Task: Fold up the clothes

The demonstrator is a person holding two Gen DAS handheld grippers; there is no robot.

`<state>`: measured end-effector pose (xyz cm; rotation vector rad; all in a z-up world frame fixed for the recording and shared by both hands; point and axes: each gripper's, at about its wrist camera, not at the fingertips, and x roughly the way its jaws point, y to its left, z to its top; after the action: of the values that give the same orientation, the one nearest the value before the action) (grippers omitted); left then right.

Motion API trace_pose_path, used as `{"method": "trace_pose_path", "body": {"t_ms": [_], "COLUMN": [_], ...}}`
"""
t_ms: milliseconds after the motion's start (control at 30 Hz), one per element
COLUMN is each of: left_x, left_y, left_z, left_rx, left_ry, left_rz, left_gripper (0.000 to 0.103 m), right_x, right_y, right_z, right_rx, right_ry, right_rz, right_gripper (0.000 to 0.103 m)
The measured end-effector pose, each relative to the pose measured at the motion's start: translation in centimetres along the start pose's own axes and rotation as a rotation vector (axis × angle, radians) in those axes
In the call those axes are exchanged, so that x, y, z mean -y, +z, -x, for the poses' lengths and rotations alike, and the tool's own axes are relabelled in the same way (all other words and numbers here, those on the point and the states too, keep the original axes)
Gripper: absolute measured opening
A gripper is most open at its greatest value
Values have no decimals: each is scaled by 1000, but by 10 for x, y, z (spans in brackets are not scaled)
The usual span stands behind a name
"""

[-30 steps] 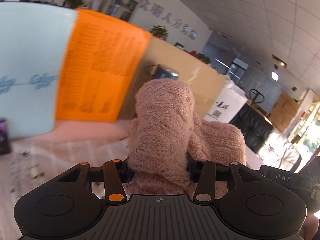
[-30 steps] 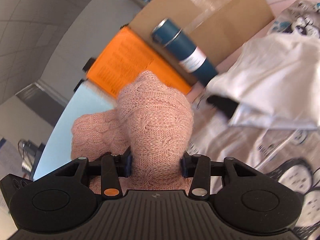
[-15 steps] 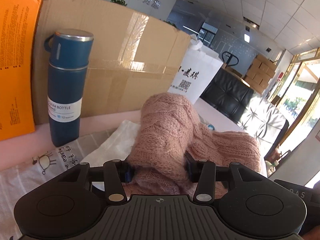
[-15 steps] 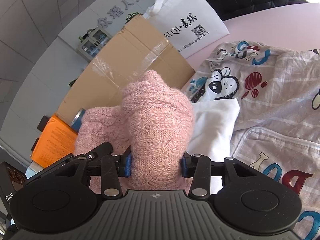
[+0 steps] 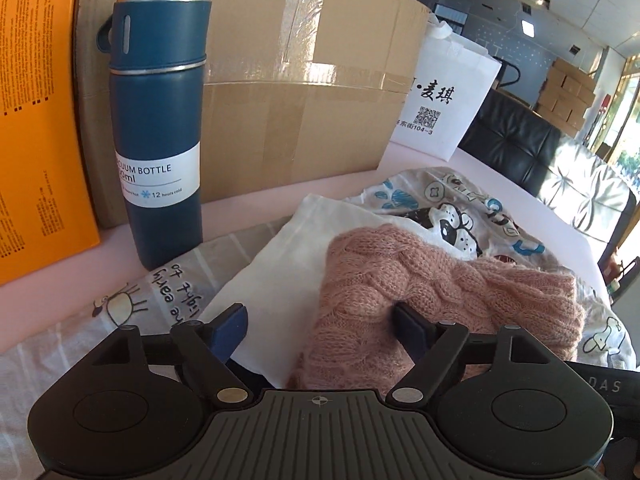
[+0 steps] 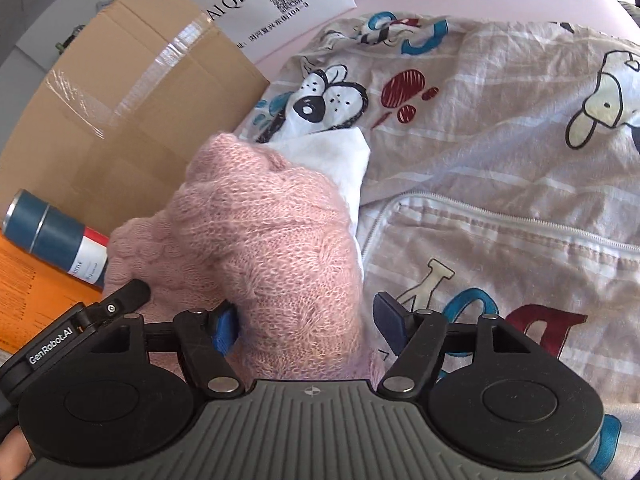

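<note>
A pink cable-knit sweater (image 5: 420, 292) lies bunched on a folded white garment (image 5: 288, 264), which rests on a cartoon-print cloth (image 5: 460, 208). My left gripper (image 5: 320, 328) is open, its jaws wide apart; the sweater lies against its right finger. In the right wrist view the pink sweater (image 6: 272, 240) lies between the open jaws of my right gripper (image 6: 308, 328), touching the left finger. The white garment (image 6: 340, 156) and the cartoon-print cloth (image 6: 500, 140) show beyond it. The left gripper body (image 6: 80, 332) shows at the left.
A blue vacuum bottle (image 5: 158, 140) stands at the back left, before a cardboard box (image 5: 300, 80). An orange box (image 5: 36, 140) stands at far left. A white paper bag (image 5: 444, 96) stands at the box's right. A black sofa (image 5: 516, 144) is beyond the pink table.
Both grippers came down with the sweater and opened; the sweater now rests on the white garment. The views swung from the room to the table.
</note>
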<state>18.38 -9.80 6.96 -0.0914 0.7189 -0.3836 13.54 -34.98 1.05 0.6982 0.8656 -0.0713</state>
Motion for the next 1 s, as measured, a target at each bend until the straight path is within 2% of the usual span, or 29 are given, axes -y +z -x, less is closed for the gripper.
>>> {"method": "trace_pose_path", "body": {"t_ms": [133, 200, 267, 567, 667, 833, 933, 1000], "left_x": [1, 1, 1, 10, 14, 21, 26, 31], "left_y": [1, -2, -5, -32, -43, -53, -59, -63], "left_z": [10, 34, 58, 151, 180, 214, 225, 232], "left_rx": [17, 53, 89, 181, 206, 236, 239, 242], "left_ry": [34, 45, 56, 105, 118, 92, 70, 42], "left_rz": [-49, -63, -77, -104, -105, -128, -143, -143], "left_gripper": [82, 83, 90, 93, 93, 96, 96, 96], "right_x": [-5, -7, -10, -13, -6, 18, 37, 50], "right_y": [-4, -5, -5, -5, -7, -19, -36, -50], "right_z": [5, 17, 34, 141, 188, 284, 342, 380], "right_rx": [18, 46, 81, 316, 390, 573, 716, 806], "right_ry": [-23, -2, 18, 146, 153, 67, -54, -184], "right_rz": [21, 17, 28, 282, 372, 504, 563, 594], "right_gripper": [73, 73, 73, 83, 86, 91, 98, 101]}}
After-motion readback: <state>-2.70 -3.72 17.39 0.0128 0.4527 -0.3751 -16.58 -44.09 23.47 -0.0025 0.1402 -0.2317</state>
